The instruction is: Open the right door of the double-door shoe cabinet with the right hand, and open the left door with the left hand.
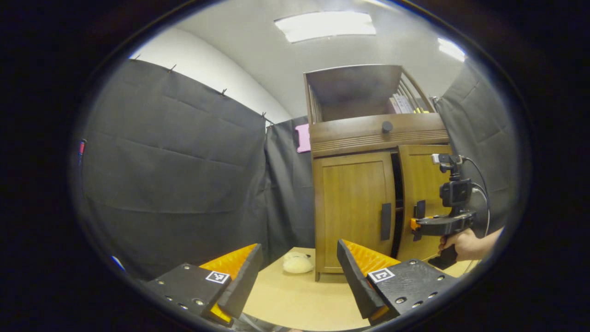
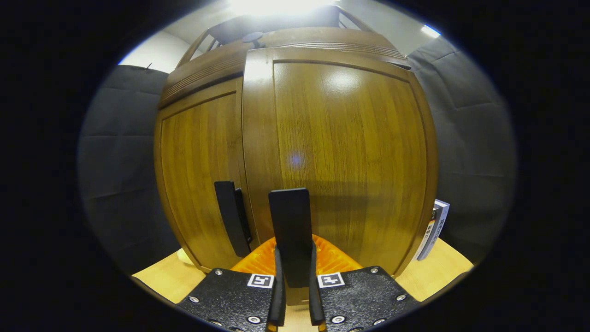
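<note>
The shoe cabinet [image 1: 368,184] stands on a pale wooden surface [image 1: 295,295], well ahead of the left gripper and right up against the right one. The right gripper [image 2: 293,276] has its fingers closed on the dark vertical handle of the right door [image 2: 291,230], one on each side, so a pull should carry straight into the door rather than slip off it. In the left gripper view the same gripper shows farther off, held by a hand [image 1: 465,244] at handle height, and the right door [image 1: 421,203] already stands a little ajar, with a dark gap between it and the left door [image 1: 355,207].

The left gripper [image 1: 299,276] hangs back with its fingers spread wide and nothing between them, probably waiting its turn and keeping out of the right door's swing. The left door looks shut, its own handle [image 1: 386,221] near the inner edge and untouched.

On room to move: the right door hinges at its outer edge, toward the booth curtain, where some books [image 2: 431,228] lean just beside the cabinet and could be met if the door swings fully round. A pale soft object [image 1: 297,263] lies on the surface near the cabinet's left foot, close to the arc of the left door. The space straight in front of the cabinet looks open.
</note>
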Demonstrator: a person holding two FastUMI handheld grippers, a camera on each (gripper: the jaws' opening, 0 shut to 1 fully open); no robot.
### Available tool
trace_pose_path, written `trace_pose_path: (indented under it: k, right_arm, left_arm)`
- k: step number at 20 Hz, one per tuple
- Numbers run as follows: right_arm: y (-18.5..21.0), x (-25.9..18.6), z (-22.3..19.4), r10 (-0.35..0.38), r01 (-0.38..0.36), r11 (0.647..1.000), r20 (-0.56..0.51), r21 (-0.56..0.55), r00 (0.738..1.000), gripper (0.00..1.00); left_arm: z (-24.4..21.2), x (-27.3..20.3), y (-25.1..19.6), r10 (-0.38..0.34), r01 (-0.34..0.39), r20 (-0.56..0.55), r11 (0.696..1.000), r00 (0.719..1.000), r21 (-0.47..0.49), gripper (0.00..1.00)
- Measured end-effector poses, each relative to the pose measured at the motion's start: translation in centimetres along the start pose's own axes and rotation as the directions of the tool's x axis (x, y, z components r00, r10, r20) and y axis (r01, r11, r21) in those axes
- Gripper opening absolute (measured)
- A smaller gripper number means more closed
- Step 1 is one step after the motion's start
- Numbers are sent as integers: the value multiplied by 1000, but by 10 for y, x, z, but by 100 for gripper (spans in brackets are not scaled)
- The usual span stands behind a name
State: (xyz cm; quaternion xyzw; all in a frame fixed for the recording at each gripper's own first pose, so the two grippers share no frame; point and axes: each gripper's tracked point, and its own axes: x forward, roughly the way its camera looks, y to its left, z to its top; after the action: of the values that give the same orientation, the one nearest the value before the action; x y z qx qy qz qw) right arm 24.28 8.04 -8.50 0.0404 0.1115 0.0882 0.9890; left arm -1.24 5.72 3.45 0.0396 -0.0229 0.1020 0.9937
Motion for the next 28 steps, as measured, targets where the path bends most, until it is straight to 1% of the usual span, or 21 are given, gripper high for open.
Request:
trace_pose_path:
  k: [2, 5, 6, 9, 11, 12, 13, 14, 15, 16, 18, 19, 20, 25, 28]
  right_arm:
    - [-3, -8, 1, 2, -2, 1000, -3, -1, 1000, 19]
    - [-6, -21, -1, 3, -3, 1000, -4, -2, 1000, 20]
    - [-7, -26, -1, 3, -3, 1000, -3, -1, 1000, 19]
    - [-14, -42, -3, 1, -1, 1000, -1, -3, 1000, 20]
    - [-18, -55, -4, -3, 3, 1000, 4, -2, 1000, 19]
    - [-21, -60, -5, -7, 7, 1000, 5, -1, 1000, 20]
    - [-23, -66, -5, -10, 10, 1000, 6, 1, 1000, 19]
    - [-27, -71, -5, -13, 13, 1000, 4, 3, 1000, 19]
    - [-29, -76, -5, -16, 16, 1000, 4, 5, 1000, 19]
    - [-32, -78, -7, -20, 20, 1000, 2, 6, 1000, 19]
    - [-39, -87, -8, -33, 33, 999, 6, 10, 999, 19]
    - [-43, -91, -8, -40, 40, 999, 7, 11, 999, 19]
    - [-45, -96, -7, -48, 48, 999, 8, 12, 999, 19]
    - [-70, -121, -10, -100, 100, 995, 8, 12, 995, 18]
    - [-90, -137, -10, -142, 142, 990, 5, 14, 990, 19]
  left_arm:
    - [2, -2, -2, -9, 9, 4, 1000, 1000, -1, 92]
    - [5, -5, -5, -22, 22, 9, 1000, 1000, -2, 92]
    - [6, -4, -6, -27, 27, 10, 1000, 1000, -3, 92]
    - [7, -6, -8, -44, 44, 10, 999, 999, -4, 92]
    - [8, -7, -10, -56, 56, 12, 998, 998, -6, 92]
    - [8, -8, -10, -62, 62, 15, 998, 998, -6, 92]
    - [9, -8, -11, -69, 70, 18, 998, 997, -7, 92]
    - [9, -9, -12, -74, 74, 21, 997, 997, -7, 99]
    - [9, -9, -13, -82, 82, 22, 997, 996, -12, 92]
    - [9, -10, -14, -92, 92, 21, 996, 996, -20, 92]
    - [10, -12, -16, -111, 112, 19, 993, 994, -28, 92]
    - [11, -12, -17, -121, 121, 21, 992, 992, -27, 87]
    - [11, -13, -18, -131, 131, 23, 991, 991, -26, 92]
    - [13, -18, -26, -186, 187, 29, 982, 982, -42, 92]
    - [11, -20, -31, -223, 224, 29, 973, 974, -52, 92]
